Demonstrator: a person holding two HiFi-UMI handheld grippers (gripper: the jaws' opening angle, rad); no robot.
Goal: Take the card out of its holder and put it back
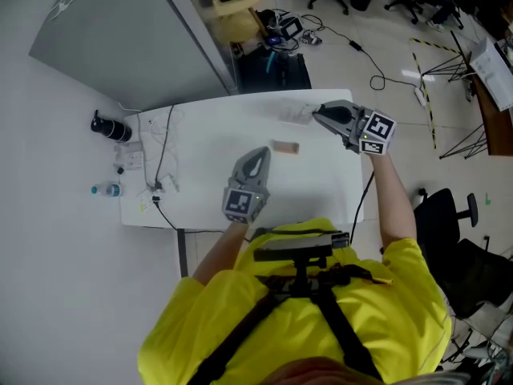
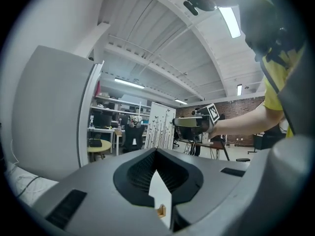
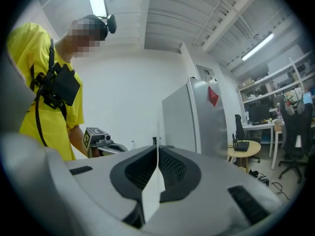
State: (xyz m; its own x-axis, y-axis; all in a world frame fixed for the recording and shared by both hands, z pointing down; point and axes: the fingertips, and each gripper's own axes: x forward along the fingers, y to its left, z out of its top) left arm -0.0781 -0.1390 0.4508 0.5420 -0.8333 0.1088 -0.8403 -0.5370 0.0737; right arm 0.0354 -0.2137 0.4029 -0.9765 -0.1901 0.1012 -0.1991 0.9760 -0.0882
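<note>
Between the fingers of the right gripper (image 1: 315, 112) a thin pale card (image 1: 295, 114) was clamped. Seen edge-on in the right gripper view, it rose as a fine line past the fingertips, and the jaws were closed on it. In the head view the card projected straight ahead of those fingertips, over the white table (image 1: 200, 135).

The left gripper (image 1: 260, 151) had its jaws brought together at the tips, and nothing projected beyond them. Just ahead of the left fingertips and slightly to their right lay a small tan block, apparently the holder (image 1: 284, 147). It rested flat on the table, touching neither gripper. It sat between the two sets of fingertips, nearer the left pair, and the card was well apart from it.

Both grippers pointed roughly level, converging toward each other. They were held by a person in a yellow shirt (image 1: 240, 327).
</note>
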